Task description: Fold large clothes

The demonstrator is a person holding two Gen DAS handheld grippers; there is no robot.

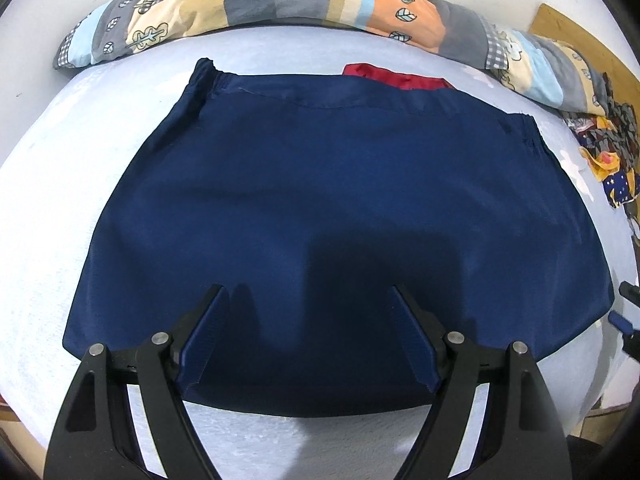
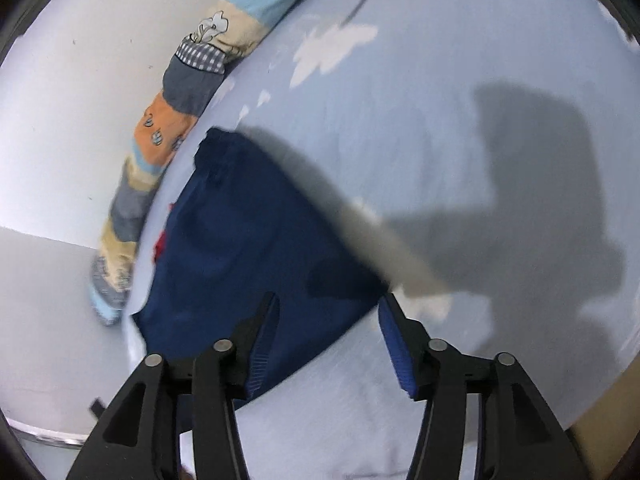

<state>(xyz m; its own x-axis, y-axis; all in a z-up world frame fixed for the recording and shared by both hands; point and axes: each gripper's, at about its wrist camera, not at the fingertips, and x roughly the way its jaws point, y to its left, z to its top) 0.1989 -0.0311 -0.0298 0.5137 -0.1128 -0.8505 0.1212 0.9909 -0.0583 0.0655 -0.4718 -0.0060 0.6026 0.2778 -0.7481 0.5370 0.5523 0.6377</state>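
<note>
A navy blue garment [image 1: 328, 208] lies flat and folded on the light blue bed sheet [image 1: 60, 184], its elastic waistband at the far edge. A bit of red cloth [image 1: 396, 77] shows from under the far edge. My left gripper [image 1: 308, 300] is open and empty, hovering over the garment's near edge. In the right wrist view the same garment [image 2: 240, 248] lies at lower left, and my right gripper [image 2: 328, 312] is open and empty above its corner. The right gripper's tip also shows at the far right of the left wrist view [image 1: 624, 316].
A patchwork quilt roll [image 1: 280, 4] lies along the wall at the back of the bed; it also shows in the right wrist view [image 2: 180, 92]. A pile of patterned clothes [image 1: 612, 148] sits at the right. White patches [image 2: 332, 50] mark the sheet.
</note>
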